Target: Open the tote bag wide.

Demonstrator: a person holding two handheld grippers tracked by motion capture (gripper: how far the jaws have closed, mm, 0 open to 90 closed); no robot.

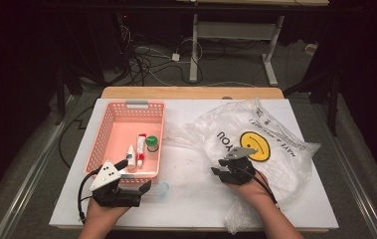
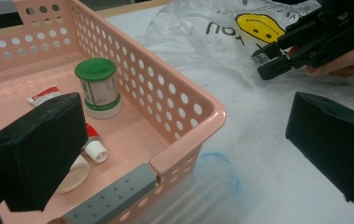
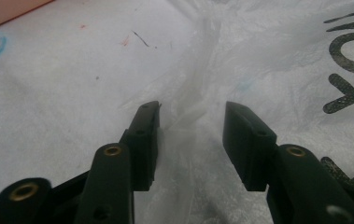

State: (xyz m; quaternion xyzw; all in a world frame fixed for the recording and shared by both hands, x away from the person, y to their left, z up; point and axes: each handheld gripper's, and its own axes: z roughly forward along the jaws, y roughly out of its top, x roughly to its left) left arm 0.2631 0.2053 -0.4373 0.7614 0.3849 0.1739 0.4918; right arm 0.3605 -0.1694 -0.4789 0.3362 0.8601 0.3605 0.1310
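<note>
A pink perforated basket stands on the left of the white table. In it are a green-capped bottle, a red and white tube and a small white dropper bottle. My left gripper is open wide at the basket's near right corner, one jaw over its inside and one outside. A crumpled clear plastic bag with a yellow smiley lies at the right. My right gripper rests at the bag's left edge. A fold of plastic lies between its parted jaws.
A faint blue ring marks the table just beside the basket's near corner. The table's front edge lies close behind both hands. Cables and desk legs stand on the floor beyond the far edge.
</note>
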